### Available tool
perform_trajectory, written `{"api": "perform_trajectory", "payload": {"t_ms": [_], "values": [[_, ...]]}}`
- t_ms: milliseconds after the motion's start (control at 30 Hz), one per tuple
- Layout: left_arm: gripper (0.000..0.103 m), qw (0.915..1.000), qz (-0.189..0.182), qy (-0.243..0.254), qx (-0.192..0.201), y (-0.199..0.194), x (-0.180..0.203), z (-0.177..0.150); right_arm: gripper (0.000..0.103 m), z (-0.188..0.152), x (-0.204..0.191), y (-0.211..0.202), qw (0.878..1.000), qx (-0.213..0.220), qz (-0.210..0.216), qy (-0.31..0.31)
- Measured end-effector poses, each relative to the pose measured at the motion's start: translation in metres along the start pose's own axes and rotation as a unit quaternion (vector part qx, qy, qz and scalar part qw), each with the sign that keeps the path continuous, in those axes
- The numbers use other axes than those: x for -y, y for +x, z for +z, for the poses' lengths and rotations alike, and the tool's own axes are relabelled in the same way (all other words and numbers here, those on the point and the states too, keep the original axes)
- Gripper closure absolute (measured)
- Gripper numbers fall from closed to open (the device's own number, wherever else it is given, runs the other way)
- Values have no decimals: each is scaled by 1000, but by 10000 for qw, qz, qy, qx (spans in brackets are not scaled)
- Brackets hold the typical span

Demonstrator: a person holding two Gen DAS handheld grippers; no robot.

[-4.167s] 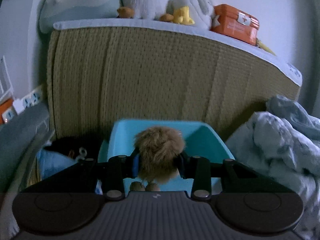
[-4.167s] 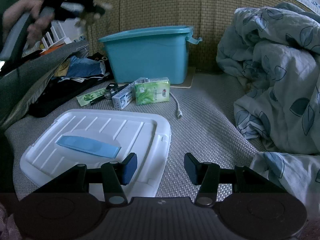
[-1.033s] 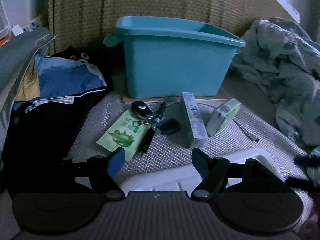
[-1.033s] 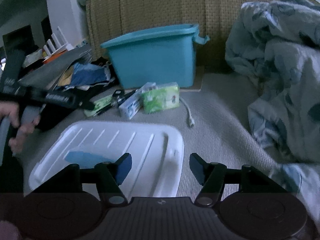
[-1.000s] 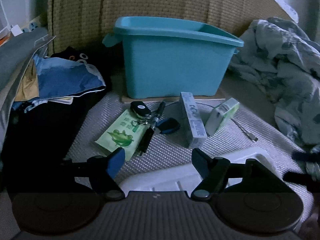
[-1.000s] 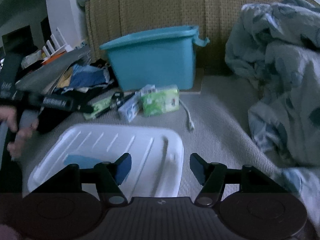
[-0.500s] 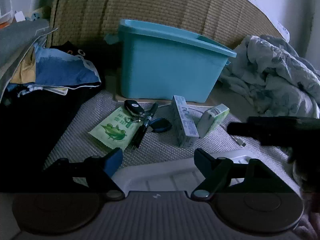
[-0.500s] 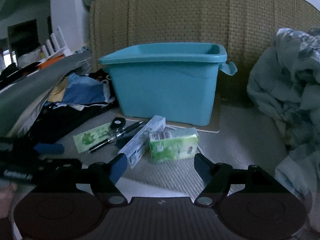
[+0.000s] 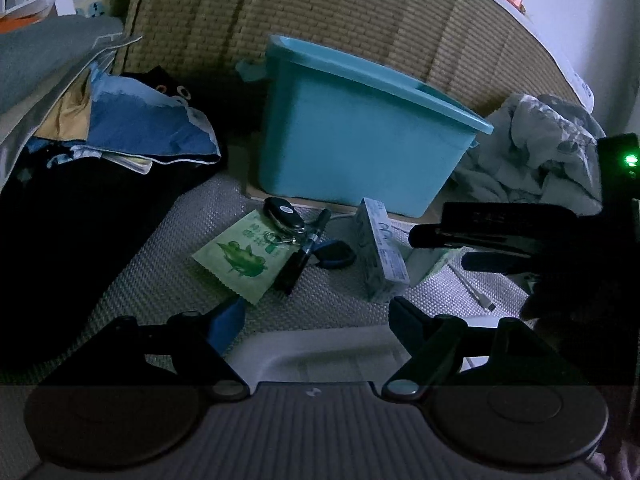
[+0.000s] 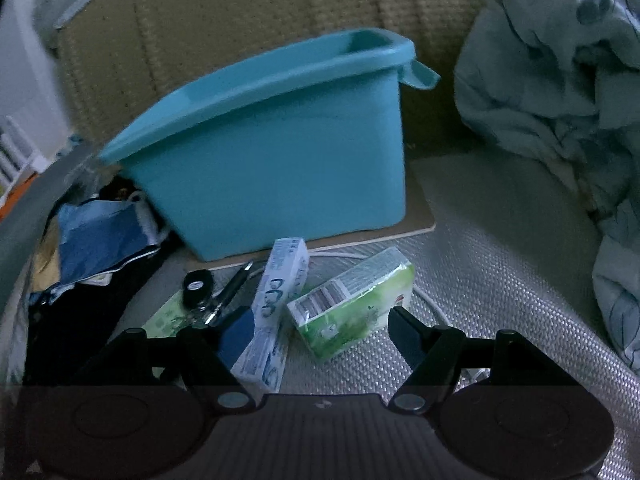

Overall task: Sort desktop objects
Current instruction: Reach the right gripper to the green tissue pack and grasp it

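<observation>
The teal bin (image 10: 280,152) stands at the far side of the woven mat (image 10: 500,264), on a thin wooden board (image 10: 416,222), with the straw-coloured headboard (image 9: 320,20) behind it. In front of the bin, on the mat, the small objects lie close together: a green tissue pack (image 10: 354,304), a white toothpaste box (image 10: 276,304) just at its left, a black pen (image 9: 304,250), a key fob (image 9: 282,212) with its ring, and a flat green sachet (image 9: 240,254) under the keys.

Your right gripper (image 10: 316,330) is released, with the jaws wide apart, and both the tissue pack and the toothpaste box show between its fingers; I cannot tell if a finger touches them. In the left wrist view you see this gripper (image 9: 480,240) coming in from the right, low over the tissue pack.

Your left gripper (image 9: 316,320) is also released and holds nothing. It hangs over the near edge of a white lid (image 9: 320,350), near the sachet. A white cable (image 9: 472,284) lies at the right of the boxes, and a crumpled blanket (image 10: 560,80) fills the right side.
</observation>
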State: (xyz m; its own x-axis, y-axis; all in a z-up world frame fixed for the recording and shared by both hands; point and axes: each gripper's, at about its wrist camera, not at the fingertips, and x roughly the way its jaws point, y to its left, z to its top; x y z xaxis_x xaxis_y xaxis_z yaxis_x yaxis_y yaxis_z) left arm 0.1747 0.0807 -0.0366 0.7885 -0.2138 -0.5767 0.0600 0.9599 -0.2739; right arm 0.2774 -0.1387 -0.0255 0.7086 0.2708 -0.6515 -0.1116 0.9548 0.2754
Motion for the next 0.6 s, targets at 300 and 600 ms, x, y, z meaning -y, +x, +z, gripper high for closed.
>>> {"api": "perform_trajectory", "payload": {"t_ms": [300,600], "values": [[21,9999,14,139,-17,3,4,-2,37,5,4,20,9985,-169,-485,172],[21,10000,-2,70,-16,5,3,-3,79,-5,10,0,9984,-51,-563,-49]]}}
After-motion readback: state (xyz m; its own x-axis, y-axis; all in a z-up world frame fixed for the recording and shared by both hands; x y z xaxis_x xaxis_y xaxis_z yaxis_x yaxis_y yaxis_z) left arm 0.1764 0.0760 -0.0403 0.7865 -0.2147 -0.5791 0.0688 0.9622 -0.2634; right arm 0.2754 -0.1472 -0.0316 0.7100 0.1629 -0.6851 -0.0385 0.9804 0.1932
